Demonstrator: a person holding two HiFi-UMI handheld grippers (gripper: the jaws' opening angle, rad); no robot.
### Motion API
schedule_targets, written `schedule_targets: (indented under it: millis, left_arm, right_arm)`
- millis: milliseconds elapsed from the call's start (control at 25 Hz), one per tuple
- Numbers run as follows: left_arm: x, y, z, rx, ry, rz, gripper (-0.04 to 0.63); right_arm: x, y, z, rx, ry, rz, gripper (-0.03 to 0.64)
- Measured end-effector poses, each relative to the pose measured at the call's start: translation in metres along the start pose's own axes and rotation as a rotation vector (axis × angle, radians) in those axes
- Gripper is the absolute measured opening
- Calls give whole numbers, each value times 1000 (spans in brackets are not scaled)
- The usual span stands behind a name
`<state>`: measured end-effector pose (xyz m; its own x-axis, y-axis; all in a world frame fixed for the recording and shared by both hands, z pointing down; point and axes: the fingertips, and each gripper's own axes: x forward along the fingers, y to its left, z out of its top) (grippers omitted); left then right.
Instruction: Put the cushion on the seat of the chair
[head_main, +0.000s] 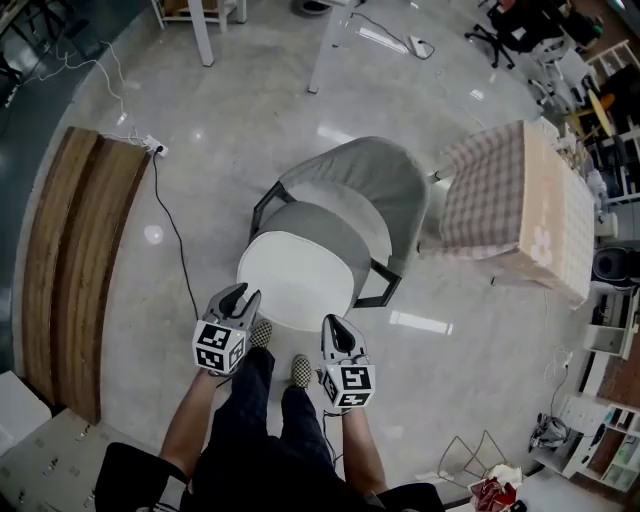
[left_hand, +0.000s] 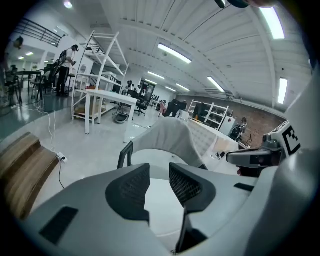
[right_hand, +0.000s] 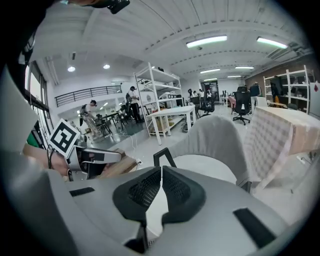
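In the head view a grey shell chair (head_main: 375, 180) with black legs stands on the pale floor. A round cushion (head_main: 298, 282), white on top with a grey band at its far side, lies on the seat and reaches past its front edge. My left gripper (head_main: 236, 294) hovers at the cushion's near left edge, jaws apart with nothing between them. My right gripper (head_main: 335, 325) hangs just off the near right edge, jaws together and empty. The left gripper view looks past the left gripper (left_hand: 159, 172) at the chair back (left_hand: 170, 137). The right gripper view shows the right gripper (right_hand: 161, 172) and the chair back (right_hand: 215, 137).
A wooden bench (head_main: 75, 270) lies at the left, with a power strip (head_main: 155, 148) and a black cable beside it. A table under a checked cloth (head_main: 500, 195) stands right of the chair. White table legs (head_main: 205, 35) rise at the back. The person's checkered shoes (head_main: 300, 370) are just before the chair.
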<state>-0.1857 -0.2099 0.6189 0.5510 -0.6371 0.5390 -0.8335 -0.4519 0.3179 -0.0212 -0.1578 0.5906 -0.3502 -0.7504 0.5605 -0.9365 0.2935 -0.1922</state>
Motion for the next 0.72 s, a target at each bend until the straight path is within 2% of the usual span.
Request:
schedule_targets:
  millis: [240,720]
  left_arm:
    - [-33,-52,34,56,-68,-6,107]
    - [-102,-145,83,162,-175,-11,58]
  right_arm:
    - [-41,7,37,-68,-78,32,32]
    - [-138,-4,88,-96,-226,20,32]
